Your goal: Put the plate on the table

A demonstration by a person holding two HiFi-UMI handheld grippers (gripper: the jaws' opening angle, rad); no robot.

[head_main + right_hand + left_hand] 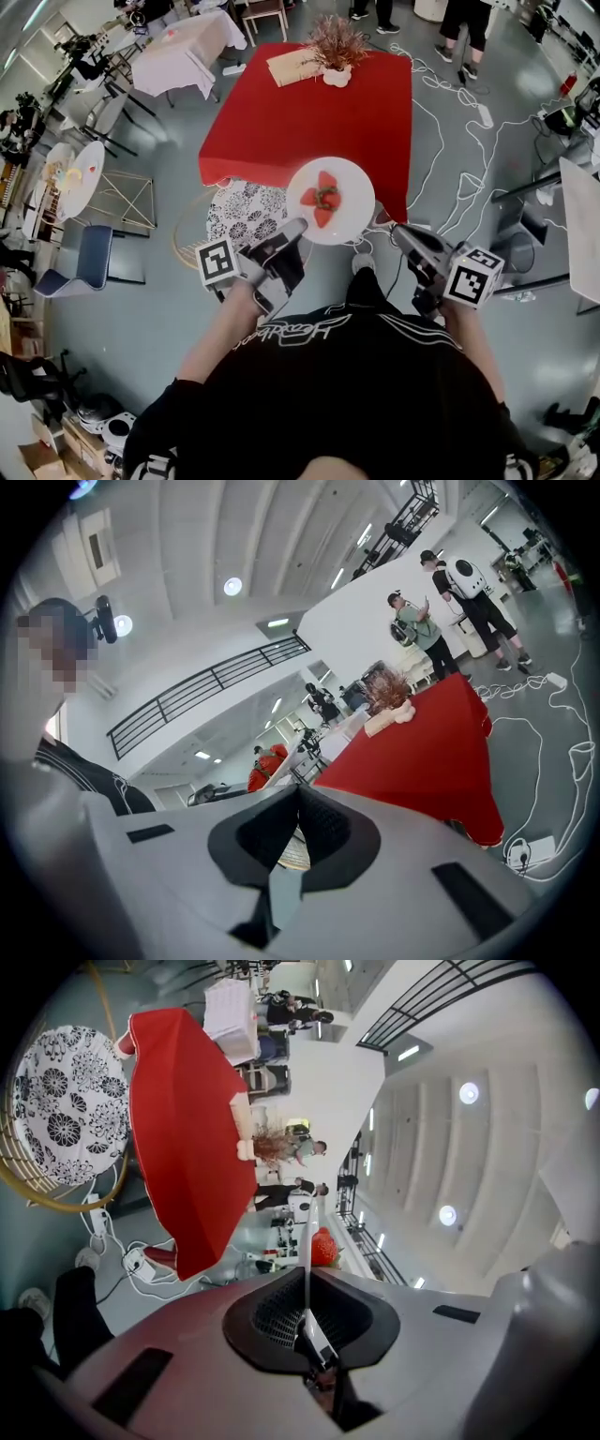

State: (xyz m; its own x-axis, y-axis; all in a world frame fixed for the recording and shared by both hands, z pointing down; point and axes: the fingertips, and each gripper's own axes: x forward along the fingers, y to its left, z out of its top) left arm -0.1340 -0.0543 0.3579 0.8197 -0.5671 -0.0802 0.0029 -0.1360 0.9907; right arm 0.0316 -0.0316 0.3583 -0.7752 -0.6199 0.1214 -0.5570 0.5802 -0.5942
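A white plate (349,192) with strawberry pieces (322,199) hangs in the air at the near edge of the red table (300,112). My left gripper (294,231) is shut on the plate's near-left rim. In the left gripper view the plate (307,1241) shows edge-on between the jaws, with a strawberry (322,1247) beside it and the red table (183,1138) to the left. My right gripper (397,232) hovers just right of the plate, apart from it. Its jaws are shut with nothing between them, and the red table (431,752) lies ahead of it.
A dried plant in a white pot (336,49) and a tan mat (292,66) sit at the table's far end. A wicker chair with a patterned cushion (246,211) stands left of the plate. Cables (450,122) trail over the floor at right. People stand beyond the table.
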